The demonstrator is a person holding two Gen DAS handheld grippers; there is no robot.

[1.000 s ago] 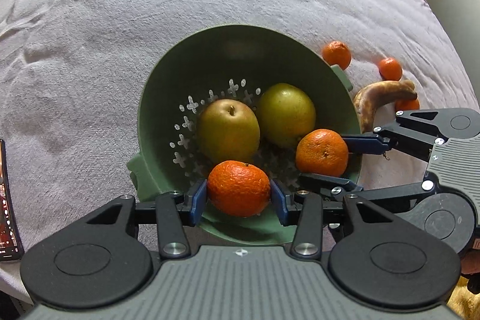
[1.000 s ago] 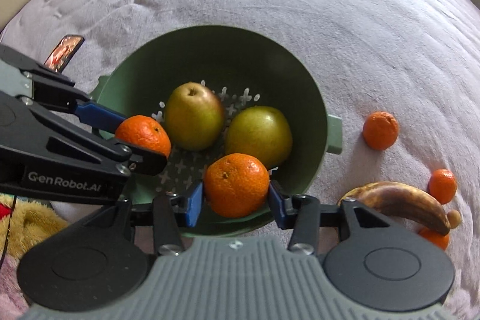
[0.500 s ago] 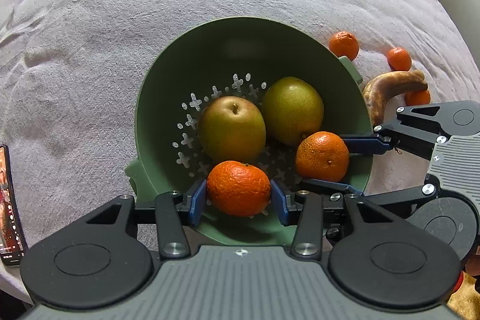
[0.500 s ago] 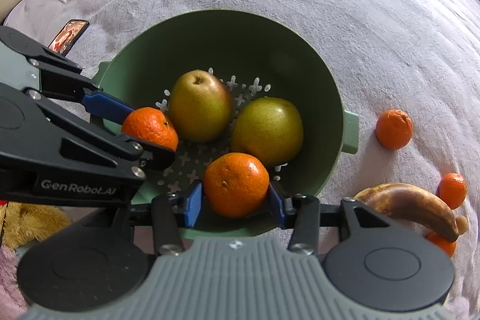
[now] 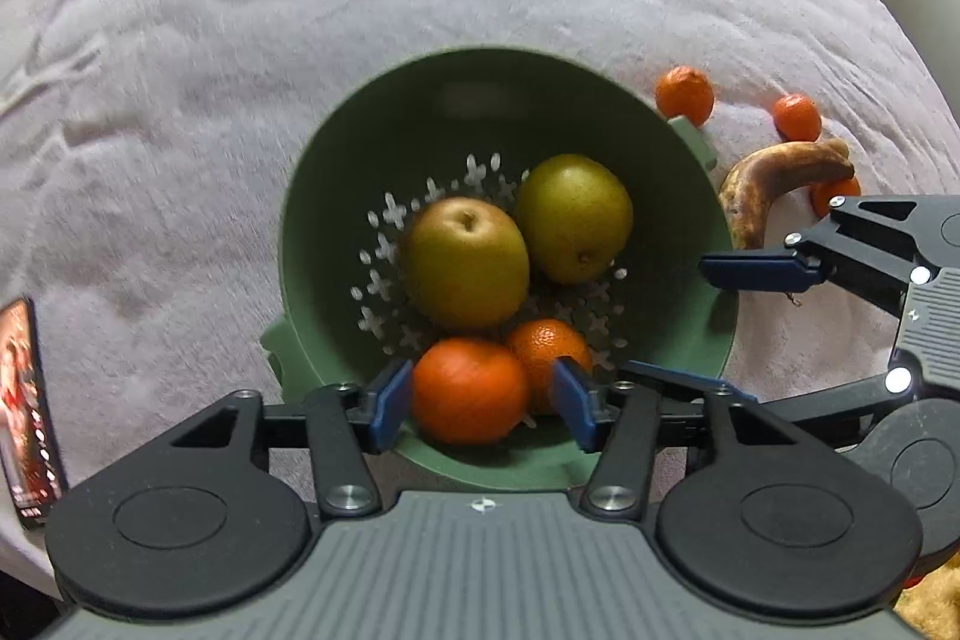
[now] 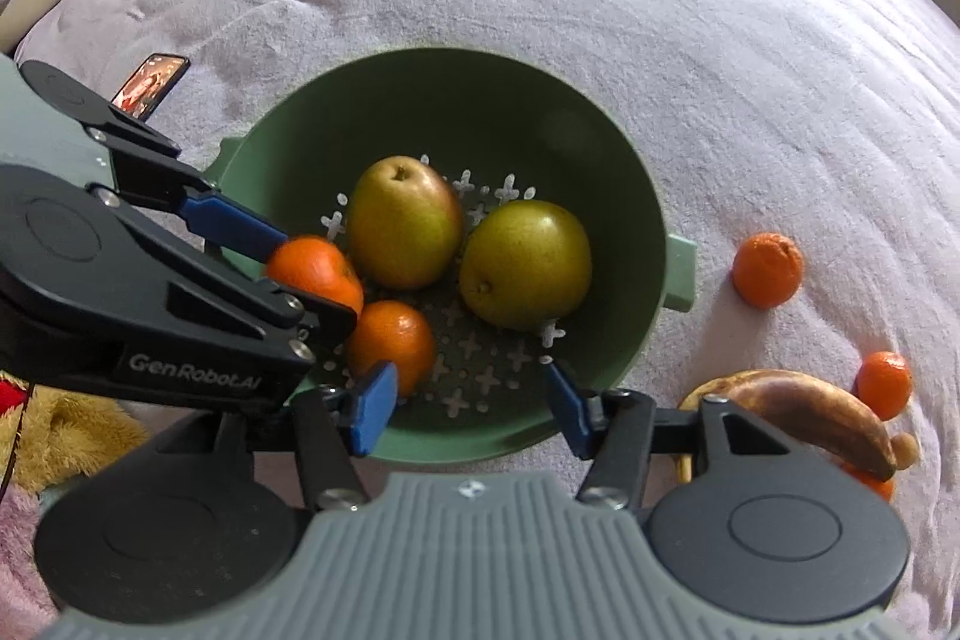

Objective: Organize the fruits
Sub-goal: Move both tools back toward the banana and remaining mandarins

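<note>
Opening at once, the left gripper (image 5: pixel 483 403) and right gripper (image 6: pixel 468 400) have just released their two mandarins (image 5: pixel 471 391) at six o'clock in the green colander (image 5: pixel 312 196), leaving the banana (image 6: pixel 804 406) and loose mandarins (image 6: pixel 767 270) outside.

Both wrist views look steeply down, close above green colander (image 5: pixel 312 196) (image 6: pixel 600 148); left view from colander's left, right view from right.

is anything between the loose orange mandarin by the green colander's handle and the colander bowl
Nothing visible blocks it. The loose orange mandarin lies on the grey cloth just outside the green plastic colander's side handle; only that handle and rim lie between.
</note>
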